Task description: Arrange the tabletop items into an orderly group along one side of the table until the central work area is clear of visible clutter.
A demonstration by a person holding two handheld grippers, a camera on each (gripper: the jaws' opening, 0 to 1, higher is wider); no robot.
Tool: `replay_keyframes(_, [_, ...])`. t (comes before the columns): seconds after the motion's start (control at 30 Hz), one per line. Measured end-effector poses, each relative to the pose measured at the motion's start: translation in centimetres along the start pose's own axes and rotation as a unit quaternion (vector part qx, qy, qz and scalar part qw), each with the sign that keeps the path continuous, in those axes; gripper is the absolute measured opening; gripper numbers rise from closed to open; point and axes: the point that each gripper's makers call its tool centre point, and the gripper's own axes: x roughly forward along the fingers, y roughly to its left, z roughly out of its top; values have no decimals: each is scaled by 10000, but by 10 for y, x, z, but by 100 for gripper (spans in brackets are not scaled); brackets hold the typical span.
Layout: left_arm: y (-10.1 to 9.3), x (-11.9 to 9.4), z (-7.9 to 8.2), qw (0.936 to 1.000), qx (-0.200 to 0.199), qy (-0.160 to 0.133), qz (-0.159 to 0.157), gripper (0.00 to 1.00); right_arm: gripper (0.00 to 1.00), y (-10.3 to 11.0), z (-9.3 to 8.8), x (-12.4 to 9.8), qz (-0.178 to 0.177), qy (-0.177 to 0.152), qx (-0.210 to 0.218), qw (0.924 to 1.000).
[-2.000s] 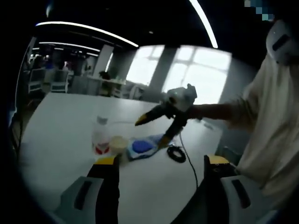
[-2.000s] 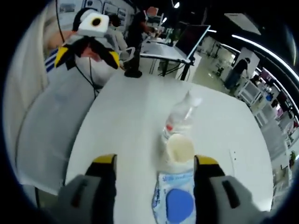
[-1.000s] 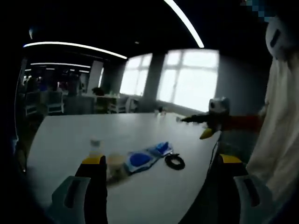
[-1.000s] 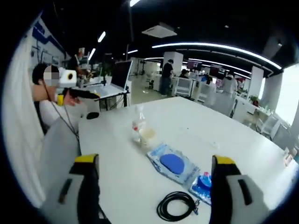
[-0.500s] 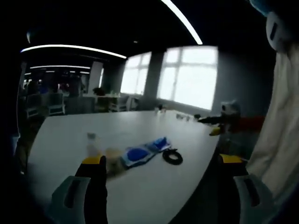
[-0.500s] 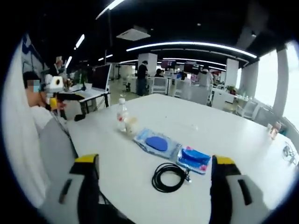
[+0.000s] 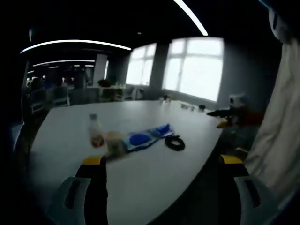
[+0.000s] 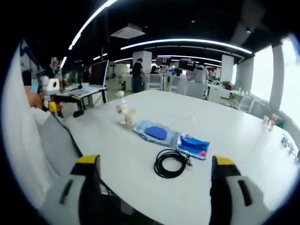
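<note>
Tabletop items sit in a loose row near one edge of a large white table: one clear water bottle, one pale cup touching or just beside it, one blue-and-white flat pack, one smaller blue pack with pink print, and one coiled black cable. That makes five things, one of each.

In the left gripper view I see the same row from the other end: bottle, cup, flat pack, smaller pack and cable.

My right gripper hangs above the near table edge with its jaws wide apart and nothing between them. My left gripper is likewise spread and empty, held back from the table. The other gripper shows at the right of the left gripper view, off the table edge.

I judge that the row is nearly grouped and that I am pulled back, checking the layout. If anything remains, the cable is the likely next pick: it lies slightly apart from the packs and would need a low, careful pinch on its loops.
</note>
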Motion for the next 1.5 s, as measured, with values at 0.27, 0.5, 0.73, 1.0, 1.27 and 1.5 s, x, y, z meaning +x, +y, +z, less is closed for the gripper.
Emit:
replay_keyframes(0.27, [1, 4, -12, 9998, -77, 130, 86, 96, 97, -1, -15, -5, -92, 65, 141, 9998])
replay_keyframes(0.5, [5, 11, -21, 9995, -118, 283, 47, 95, 96, -4, -22, -9, -175, 96, 217, 9996])
replay_keyframes(0.73, [11, 14, -30, 9990, -262, 362, 30, 93, 96, -11, -26, -11, -277, 99, 272, 9992])
replay_keyframes(1.0, [12, 14, -30, 9989, -320, 335, 25, 93, 96, -15, -28, -10, -303, 148, 244, 9991])
replay_keyframes(1.27, [13, 11, -29, 9991, -298, 306, 36, 93, 95, -18, -24, -8, -299, 143, 170, 9993])
replay_keyframes(1.5, [13, 13, -29, 9991, -299, 301, 31, 92, 95, -17, -22, -8, -292, 144, 142, 9994])
